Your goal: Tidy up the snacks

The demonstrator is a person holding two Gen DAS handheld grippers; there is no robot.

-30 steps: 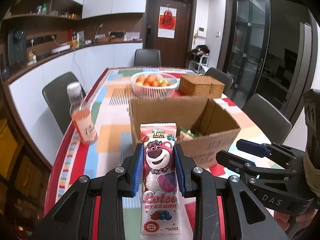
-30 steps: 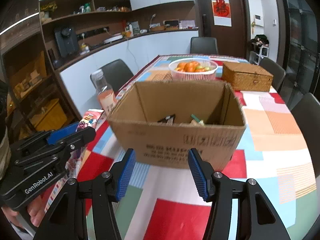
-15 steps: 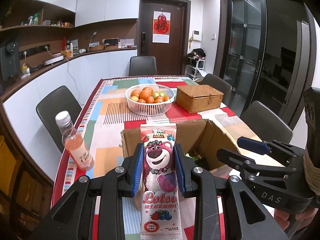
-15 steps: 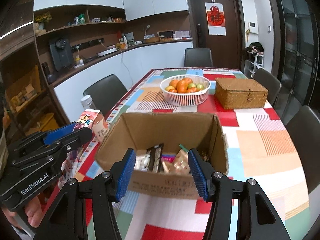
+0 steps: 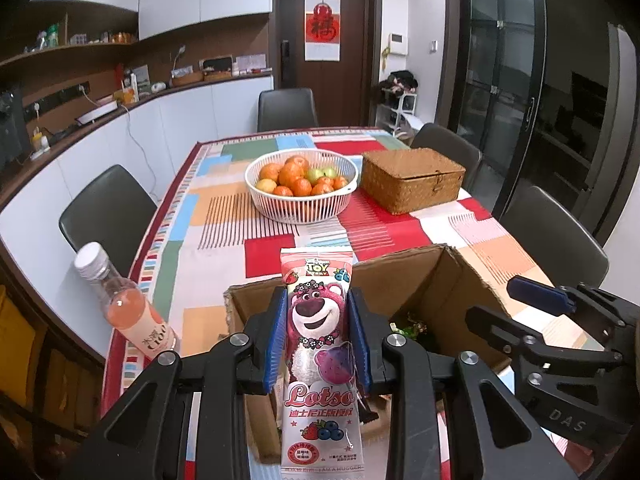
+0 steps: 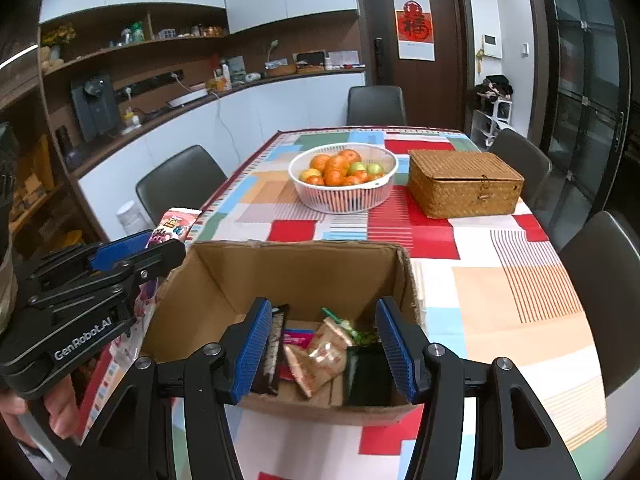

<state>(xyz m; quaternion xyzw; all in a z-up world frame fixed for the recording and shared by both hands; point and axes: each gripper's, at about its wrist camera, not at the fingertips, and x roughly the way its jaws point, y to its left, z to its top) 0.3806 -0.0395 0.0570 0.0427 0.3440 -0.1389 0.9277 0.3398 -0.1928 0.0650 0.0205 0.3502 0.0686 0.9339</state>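
Note:
My left gripper (image 5: 316, 334) is shut on a pink Lotso snack packet (image 5: 318, 344), held upright above the near left edge of an open cardboard box (image 5: 416, 280). The packet's top also shows in the right wrist view (image 6: 176, 222), at the box's left side. My right gripper (image 6: 326, 346) is open and empty, high over the box (image 6: 296, 268), which holds several snack packets (image 6: 320, 354).
A pink drink bottle (image 5: 128, 308) stands at the table's left edge. A white basket of fruit (image 5: 302, 186) and a wicker box (image 5: 412, 180) sit farther back on the patchwork tablecloth (image 6: 516, 292). Dark chairs (image 5: 106, 216) ring the table.
Both grippers have risen and now look down into the box. The left one has carried the Lotso packet up over the box's left edge. The right stays open.

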